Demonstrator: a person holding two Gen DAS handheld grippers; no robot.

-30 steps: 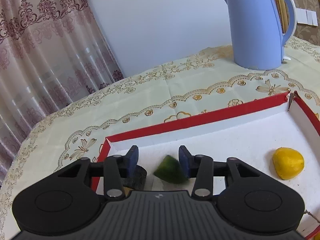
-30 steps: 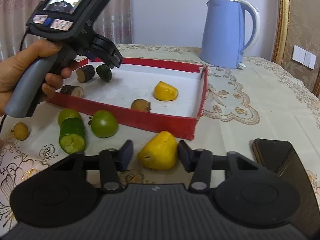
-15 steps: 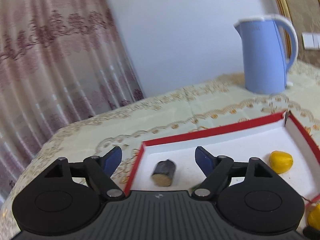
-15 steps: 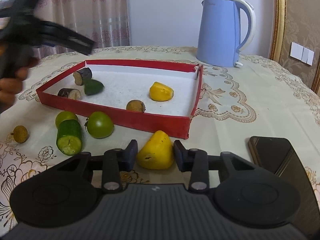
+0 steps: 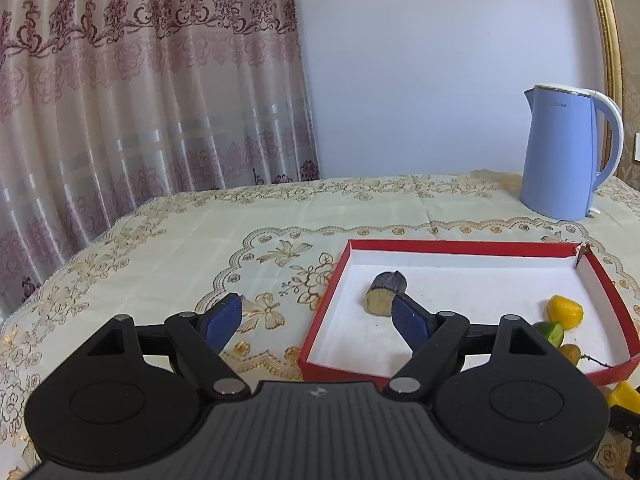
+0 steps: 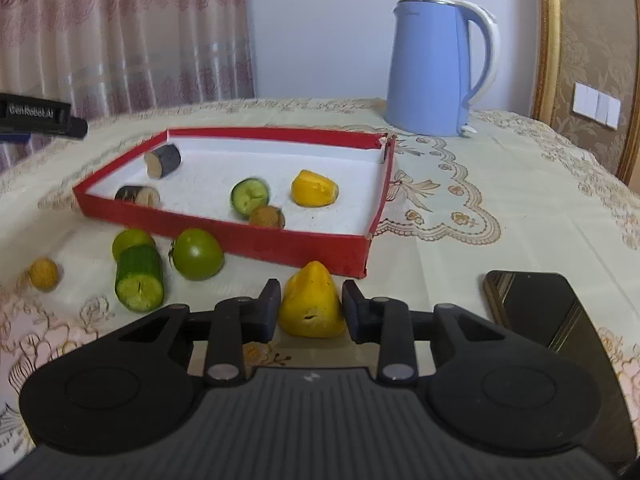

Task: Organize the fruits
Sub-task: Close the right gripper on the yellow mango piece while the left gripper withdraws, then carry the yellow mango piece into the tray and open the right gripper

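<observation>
My right tongs [image 6: 308,310] sit low on the tablecloth [image 6: 500,200], both pads pressed against a yellow fruit piece [image 6: 311,306] just outside the red tray's [image 6: 280,242] near wall. My left tongs [image 5: 318,314] hang spread wide and empty above the tray's left edge. Inside the tray lie two dark stubs [image 6: 163,161], a green cut piece [image 6: 249,195], a small brown fruit [image 6: 267,216] and a yellow chunk [image 6: 314,189]. Outside it: a green tomato [image 6: 197,254], a cucumber stub [image 6: 139,278].

right claw [image 6: 310,312] gripping yellow fruit [image 6: 312,304]
</observation>
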